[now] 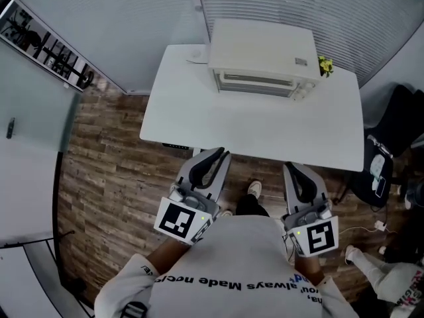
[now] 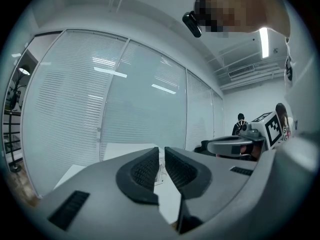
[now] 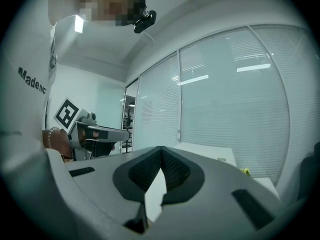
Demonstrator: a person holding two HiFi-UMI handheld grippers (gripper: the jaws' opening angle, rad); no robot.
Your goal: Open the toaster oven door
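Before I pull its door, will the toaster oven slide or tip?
The toaster oven is wide and low, so it probably will not tip. The white table under it looks smooth, so pulling the door may slide it toward you. Its feet cannot be seen.

cool, even white light fills the room, bright and flat. a ceiling strip light (image 2: 264, 42) blows out to pure white in the left gripper view, and reflections streak the glass wall (image 2: 115, 74). the toaster oven (image 1: 264, 61) throws only a faint, soft shadow on the white table (image 1: 199, 121). both gripper views bend hard inside a dark round vignette. straight lines bow in the head view too.
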